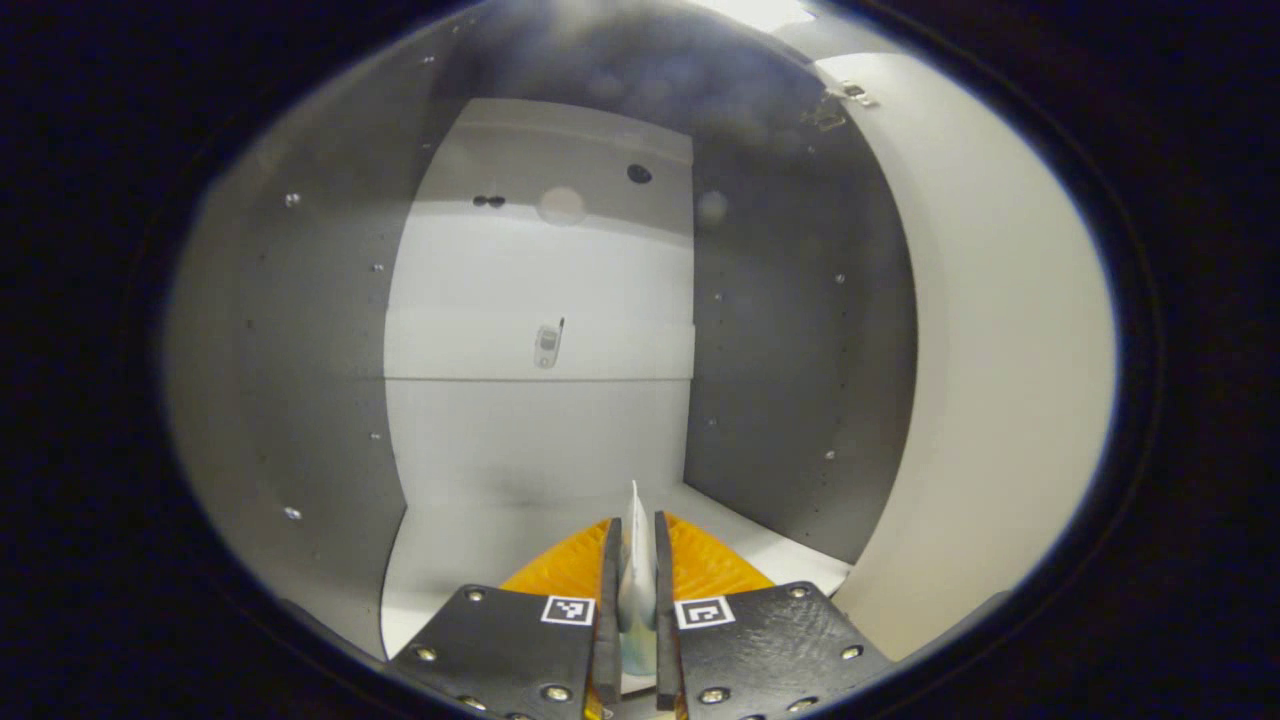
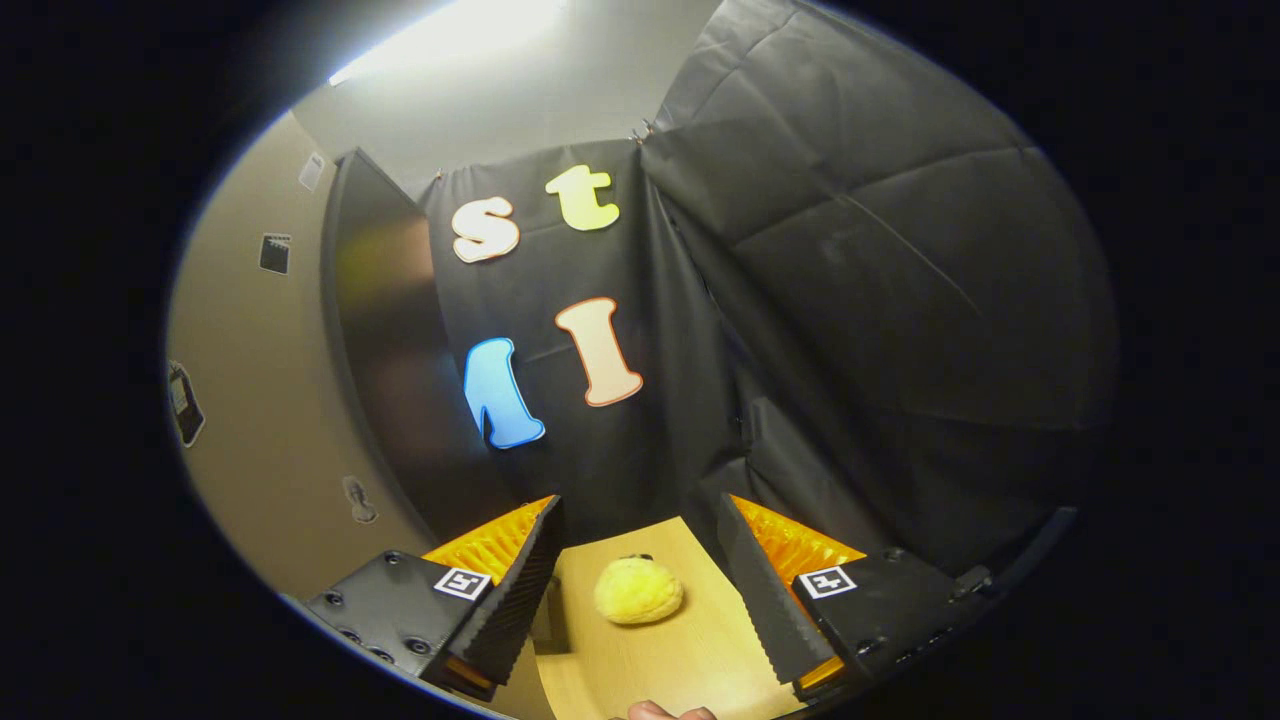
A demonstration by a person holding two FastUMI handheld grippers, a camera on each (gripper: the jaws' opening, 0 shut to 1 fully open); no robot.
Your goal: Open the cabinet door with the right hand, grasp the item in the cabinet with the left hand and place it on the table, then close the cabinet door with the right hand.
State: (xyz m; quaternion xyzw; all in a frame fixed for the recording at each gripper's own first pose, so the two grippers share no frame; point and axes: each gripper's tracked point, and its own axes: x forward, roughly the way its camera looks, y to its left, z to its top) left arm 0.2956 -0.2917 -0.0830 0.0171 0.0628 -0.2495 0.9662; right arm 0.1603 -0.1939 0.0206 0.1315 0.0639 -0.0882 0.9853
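Inside white cabinet (image 1: pixel 540 290), left tongs (image 1: pixel 634 560) pinching thin item (image 1: pixel 636 550), wooden table (image 2: pixel 640 650)

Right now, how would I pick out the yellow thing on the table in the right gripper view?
Find the wooden table below the black cloth wall. On it, between the right gripper fingers, lies a small fuzzy yellow ball. It is the one round, soft-looking object there.

A pale wooden table (image 2: pixel 690 640) carries one yellow fuzzy ball (image 2: pixel 638 590) (nothing touching it).
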